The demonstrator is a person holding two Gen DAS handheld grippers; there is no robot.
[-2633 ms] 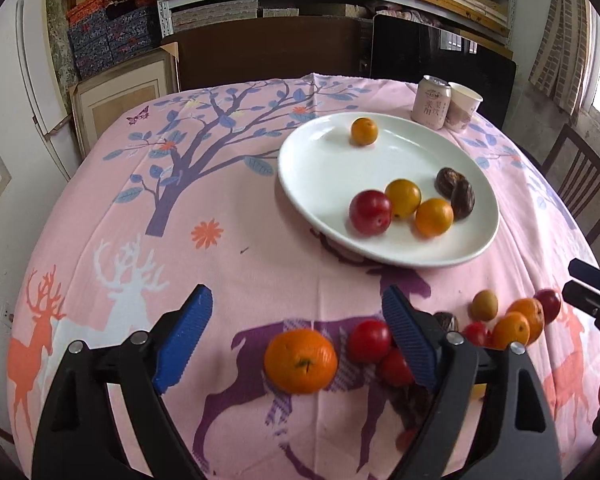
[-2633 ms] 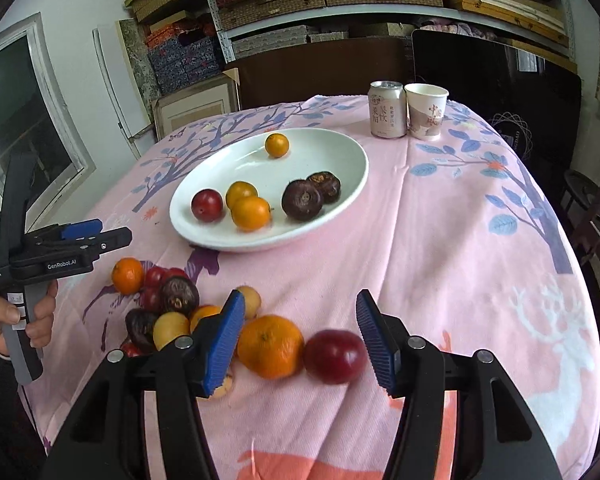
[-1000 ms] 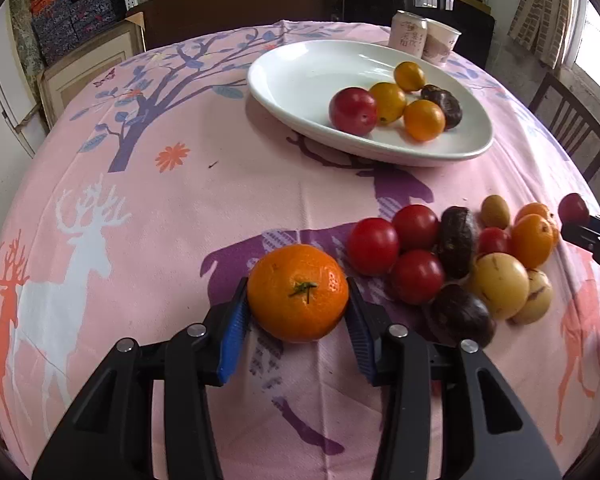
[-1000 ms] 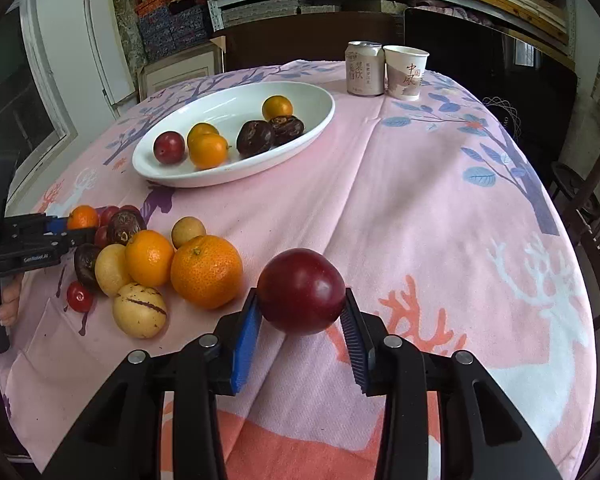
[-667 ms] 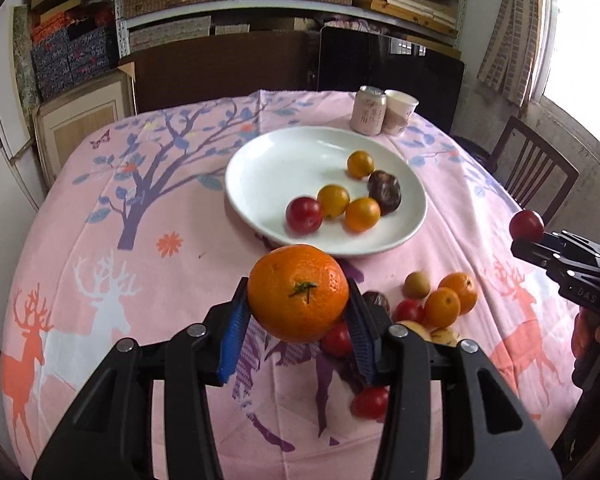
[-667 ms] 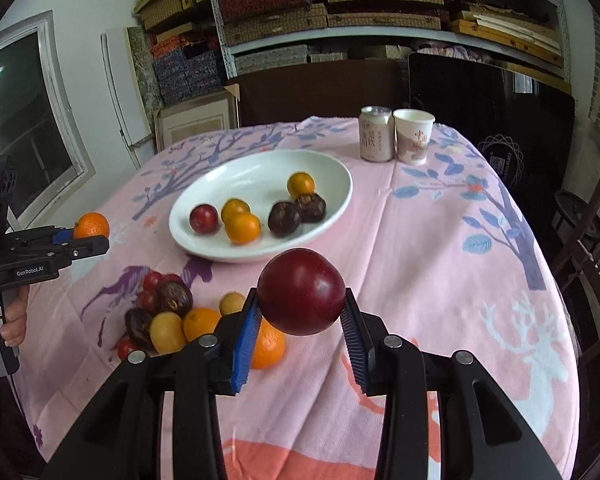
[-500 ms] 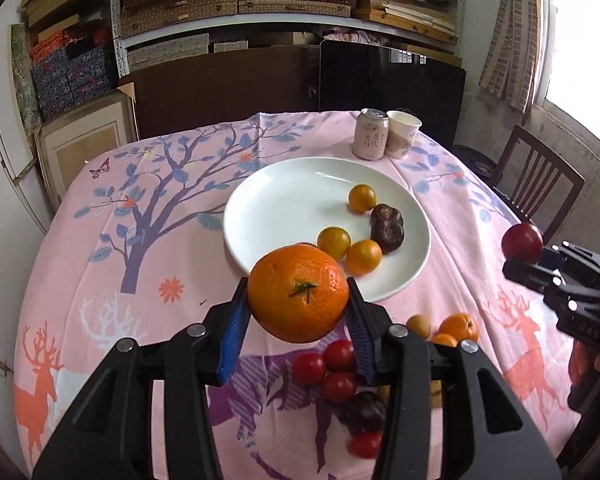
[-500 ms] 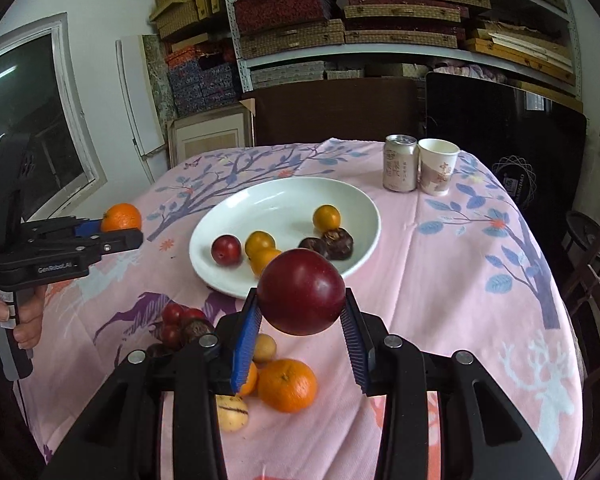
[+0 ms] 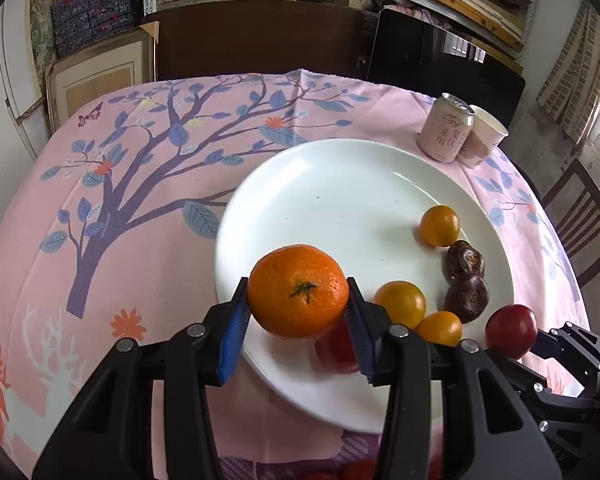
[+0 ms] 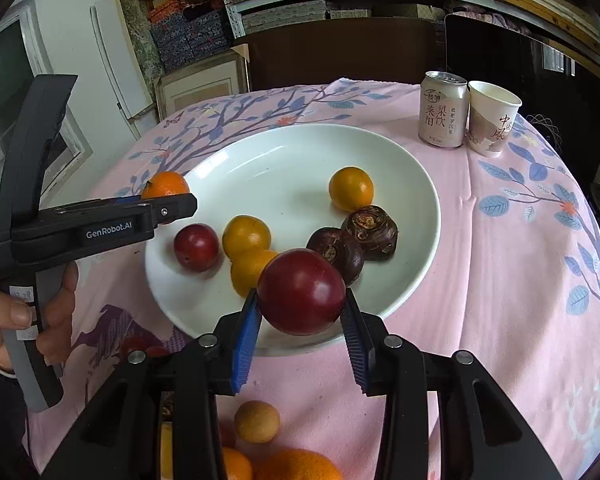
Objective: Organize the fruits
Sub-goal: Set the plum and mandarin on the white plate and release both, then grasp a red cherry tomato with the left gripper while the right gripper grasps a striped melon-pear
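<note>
- Orange [image 9: 298, 291] clamped between the blue ribbed pads of the left gripper [image 9: 296, 320], jaws narrowed to its width; held in the air over the near-left rim of the white plate [image 9: 340, 184].
- Red plum [image 10: 301, 291] pinched the same way in the right gripper [image 10: 300, 320], over the plate's near rim.
- Versus a second ago: both fruits were down by the loose pile on the cloth; now both are up and over the plate. Grip width unchanged on both.
- Plate load same as before: three small yellow-orange fruits [image 10: 351, 188], one red plum [image 10: 196, 247], two dark brown wrinkled fruits [image 10: 370, 232].
- Right view only: the person's hand [image 10: 16, 320] on the left tool's handle, "GenRobot.AI" print, loose fruit on the cloth below the jaws, incl. a small tan one [image 10: 257, 421].
- Left view only: the orange's green stem scar and pitted skin; the right gripper seen side-on with the plum at its tip [image 9: 511, 331].
- Plate glossy, oval, shallow. Tablecloth [image 9: 140, 208] pink woven, tree and deer print.
- Drink can [image 10: 443, 109] and paper cup [image 10: 492, 124] touching, behind the plate.
</note>
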